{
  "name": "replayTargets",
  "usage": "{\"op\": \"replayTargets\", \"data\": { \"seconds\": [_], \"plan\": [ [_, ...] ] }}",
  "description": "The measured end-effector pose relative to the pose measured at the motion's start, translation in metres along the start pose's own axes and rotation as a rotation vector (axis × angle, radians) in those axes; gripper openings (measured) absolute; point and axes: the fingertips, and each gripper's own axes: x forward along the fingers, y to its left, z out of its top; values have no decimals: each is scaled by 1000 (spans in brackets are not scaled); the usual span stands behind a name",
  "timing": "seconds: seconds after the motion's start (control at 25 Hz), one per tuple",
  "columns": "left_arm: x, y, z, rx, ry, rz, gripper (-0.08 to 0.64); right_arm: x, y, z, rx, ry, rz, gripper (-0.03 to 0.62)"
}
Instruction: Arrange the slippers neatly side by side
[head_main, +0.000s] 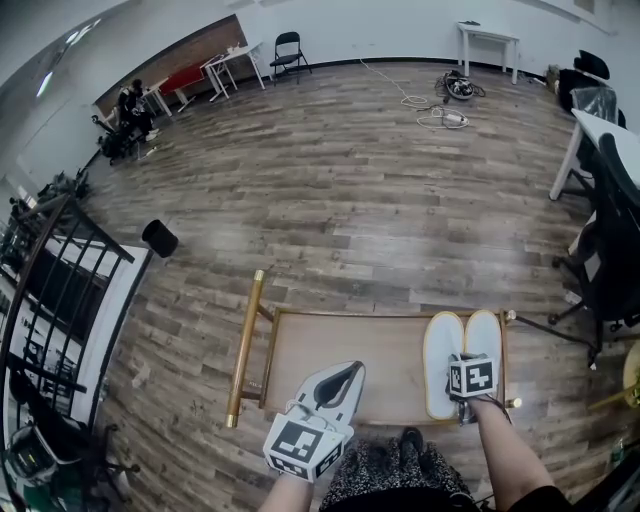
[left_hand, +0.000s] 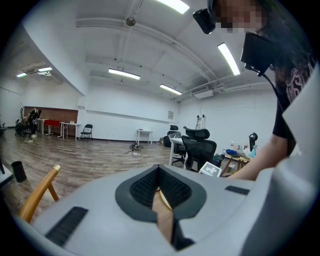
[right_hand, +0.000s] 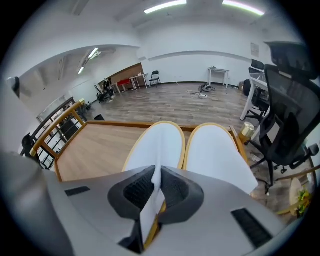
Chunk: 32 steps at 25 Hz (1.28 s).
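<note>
Slipper (right_hand: 157, 145) heel pinched in right gripper (right_hand: 155, 172); 2nd slipper (right_hand: 215, 150) alongside; left gripper (left_hand: 159, 172) closed, empty.

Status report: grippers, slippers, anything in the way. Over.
Right gripper shut on left-hand slipper; left gripper shut, empty. Right-hand slipper alongside it, both on the wooden bench. Nothing in the way.

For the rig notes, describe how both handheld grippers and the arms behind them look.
The left gripper and right gripper have pale grey shells with black ribbed pads forming a V. Each carries a cube of black-and-white square markers. Forearms are bare; a dark short sleeve shows.
</note>
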Motion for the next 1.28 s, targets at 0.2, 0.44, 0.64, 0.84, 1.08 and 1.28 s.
{"op": "replayTargets", "data": {
  "seconds": [0.2, 0.44, 0.64, 0.84, 1.08, 1.28],
  "plan": [
    [6, -2, 1, -12, -7, -5, -6, -13, 0, 6, 54, -40, 48, 20],
    [15, -8, 4, -5, -15, -33, -6, -51, -8, 16, 60, -127, 31, 18],
    [23, -12, 9, 4, -20, -54, -6, -60, -7, 23, 131, -160, 88, 19],
    [24, -17, 16, 20, -24, -67, -6, -38, -17, 3, 116, -72, 26, 18],
    [17, -13, 1, 7, 4, -45, -6, -20, -8, 2, -14, -43, 22, 17],
    [13, -5, -3, -5, 10, -17, -6, -20, 23, 14, -207, -82, 97, 15]
  ]
}}
